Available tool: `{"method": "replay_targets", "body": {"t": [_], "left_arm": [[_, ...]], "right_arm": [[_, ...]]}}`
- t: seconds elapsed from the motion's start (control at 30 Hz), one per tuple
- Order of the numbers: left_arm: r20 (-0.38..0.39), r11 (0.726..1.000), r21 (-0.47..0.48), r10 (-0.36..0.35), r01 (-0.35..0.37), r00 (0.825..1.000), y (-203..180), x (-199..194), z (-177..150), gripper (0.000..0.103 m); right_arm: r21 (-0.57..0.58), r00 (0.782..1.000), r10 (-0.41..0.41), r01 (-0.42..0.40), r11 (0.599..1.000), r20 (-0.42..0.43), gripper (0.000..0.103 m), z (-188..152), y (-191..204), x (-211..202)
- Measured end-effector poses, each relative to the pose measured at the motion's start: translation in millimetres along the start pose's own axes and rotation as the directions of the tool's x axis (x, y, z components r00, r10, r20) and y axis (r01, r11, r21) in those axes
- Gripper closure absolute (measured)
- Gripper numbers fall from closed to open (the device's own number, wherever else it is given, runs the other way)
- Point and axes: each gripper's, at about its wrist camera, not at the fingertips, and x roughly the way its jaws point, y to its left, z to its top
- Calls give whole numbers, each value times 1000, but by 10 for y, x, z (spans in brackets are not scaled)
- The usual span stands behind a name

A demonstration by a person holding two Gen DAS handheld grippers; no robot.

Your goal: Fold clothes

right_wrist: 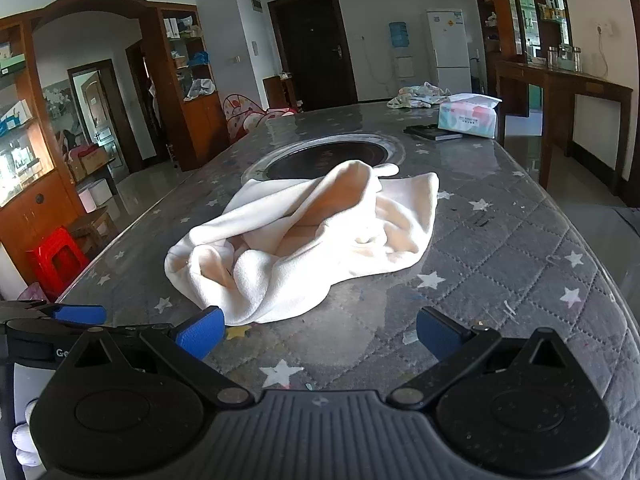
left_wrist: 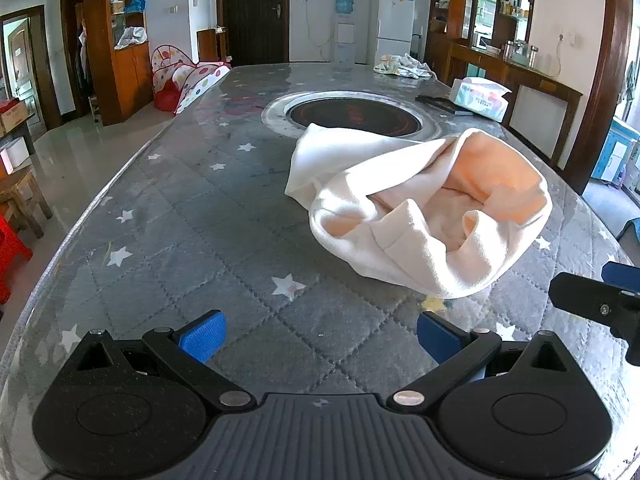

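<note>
Just ahead of both claws, a cream garment (right_wrist: 308, 236) lies bunched and rumpled on the star-patterned surface (left_wrist: 168, 216), not laid flat or folded, its far edge reaching the round inset hob (right_wrist: 328, 158). Left claw (left_wrist: 318, 336) and right claw (right_wrist: 320, 334) hover side by side with jaws spread wide and gripping nothing, the cloth's near hem just beyond the right claw's fingertips, seemingly poised to take hold. A tissue pack (right_wrist: 468, 114) sits well beyond.
</note>
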Motion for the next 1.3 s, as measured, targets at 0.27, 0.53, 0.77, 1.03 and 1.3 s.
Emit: {"method": "replay_targets", "body": {"t": [0.27,0.53,0.77,1.03,1.3], "left_arm": [[-1,1000,1,1,-1,1000,5,21,8,0],[12,1000,10,7,-7,1000,9,15,66,0],[21,1000,11,7,-8,1000,8,26,150,0],[25,1000,20,0,-1,1000,-42,58,243,0],[28,1000,27,1,-1,1000,-46,97,311,0]], "right_arm": [[2,1000,0,0,1000,8,0,41,8,0],[-7,1000,0,1,1000,15,0,79,38,0],[-12,1000,-6,6,1000,24,0,140,34,15],[-5,1000,-5,5,1000,26,0,196,-2,62],[-8,1000,-2,2,1000,23,0,233,-15,118]]}}
